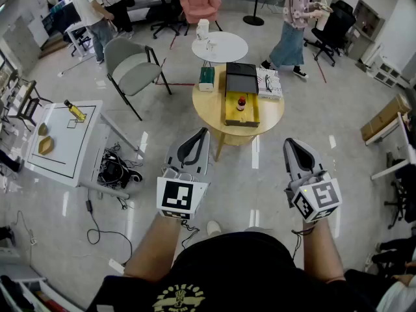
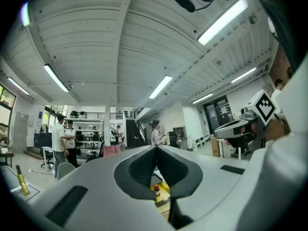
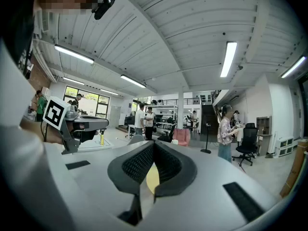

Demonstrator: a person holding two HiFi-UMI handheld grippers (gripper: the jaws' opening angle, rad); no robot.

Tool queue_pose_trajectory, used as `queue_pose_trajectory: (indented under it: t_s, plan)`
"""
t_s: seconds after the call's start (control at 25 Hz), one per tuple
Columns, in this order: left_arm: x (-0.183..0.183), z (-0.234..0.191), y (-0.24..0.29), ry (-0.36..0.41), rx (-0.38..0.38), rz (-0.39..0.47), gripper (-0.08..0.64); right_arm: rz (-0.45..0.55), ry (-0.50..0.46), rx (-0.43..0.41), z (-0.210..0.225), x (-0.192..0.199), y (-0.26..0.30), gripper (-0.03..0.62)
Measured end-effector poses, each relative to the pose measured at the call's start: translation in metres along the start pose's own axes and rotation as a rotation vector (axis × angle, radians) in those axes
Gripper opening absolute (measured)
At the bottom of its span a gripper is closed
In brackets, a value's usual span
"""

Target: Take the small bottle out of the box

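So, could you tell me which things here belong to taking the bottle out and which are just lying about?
For the job: small bottle, yellow box it stands in, left gripper, right gripper, both shut and empty.
Just lying about: black case, green carton, magazine, grey chair.

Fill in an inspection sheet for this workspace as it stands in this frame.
Surface: round wooden table, crowded at its middle.
Job's things: small bottle upright inside the yellow box.
Clutter: black case, green box and book around the yellow box.
Grippers: left gripper and right gripper both shut, empty, short of the table.
Cables: cables bundled on the floor by the white table.
Surroundings: grey chair, people beyond.
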State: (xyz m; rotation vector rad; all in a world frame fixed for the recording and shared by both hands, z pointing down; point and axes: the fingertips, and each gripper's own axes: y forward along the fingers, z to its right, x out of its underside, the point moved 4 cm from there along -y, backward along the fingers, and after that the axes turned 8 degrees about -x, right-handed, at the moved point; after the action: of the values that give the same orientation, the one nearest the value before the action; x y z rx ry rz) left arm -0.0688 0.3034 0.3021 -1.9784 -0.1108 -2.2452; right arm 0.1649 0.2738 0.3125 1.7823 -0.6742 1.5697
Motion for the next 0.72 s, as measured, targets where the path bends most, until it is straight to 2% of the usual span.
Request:
queue_pose_trajectory:
  t_s: [0.2, 0.4, 0.72]
  plan:
    - [0.004, -0.018, -0.002, -0.016, -0.006, -0.023, 0.014, -0.009, -0.005, -0.028, -0.019, -0.004, 0.018, 0.014]
    - [0.012, -0.023, 0.000, -0.018, 0.001, -0.033, 0.014, -0.010, 0.004, -0.015, -0.024, -0.004, 0.030, 0.014]
    - [0.020, -0.015, 0.011, -0.006, 0.020, -0.054, 0.014, -0.003, 0.017, 0.003, -0.008, 0.001, 0.032, 0.015]
